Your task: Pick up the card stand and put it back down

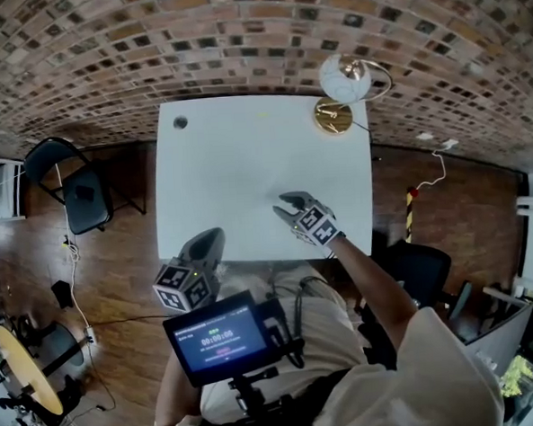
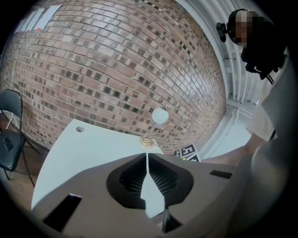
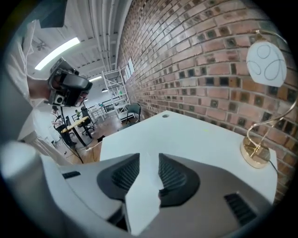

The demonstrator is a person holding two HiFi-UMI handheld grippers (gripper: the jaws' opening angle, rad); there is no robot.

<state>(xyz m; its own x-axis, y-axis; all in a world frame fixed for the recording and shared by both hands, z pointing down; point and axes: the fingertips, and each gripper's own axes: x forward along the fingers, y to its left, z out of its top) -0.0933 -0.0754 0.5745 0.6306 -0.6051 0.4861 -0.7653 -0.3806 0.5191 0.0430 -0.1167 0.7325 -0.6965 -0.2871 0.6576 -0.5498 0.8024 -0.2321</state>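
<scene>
1. While the right gripper [image 1: 285, 206] hovered over the white table [image 1: 228, 165] with its jaws spread and nothing between them, the card stand [image 1: 334, 116] stood well apart from it. The stand was at the far right corner, just beside the table's edge, so a sideways nudge on approach could have pushed it off.
2. Since the stand looked top-heavy (a round white card [image 1: 345, 78] sat high on a thin wire loop above a small gold base [image 3: 254, 154]), a grip on the card or the upper wire would likely have tipped it.
3. Because the wire was slender and curved, the jaws could have closed past it or let it twist between the pads, turning the stand in the lift.
4. If it were set down tilted or too near the edge, the base might not have landed flat and the stand could have toppled.
5. As the left gripper [image 1: 215, 232] hung at the table's near edge with its jaws pressed together, it was in no position to steady anything.
</scene>
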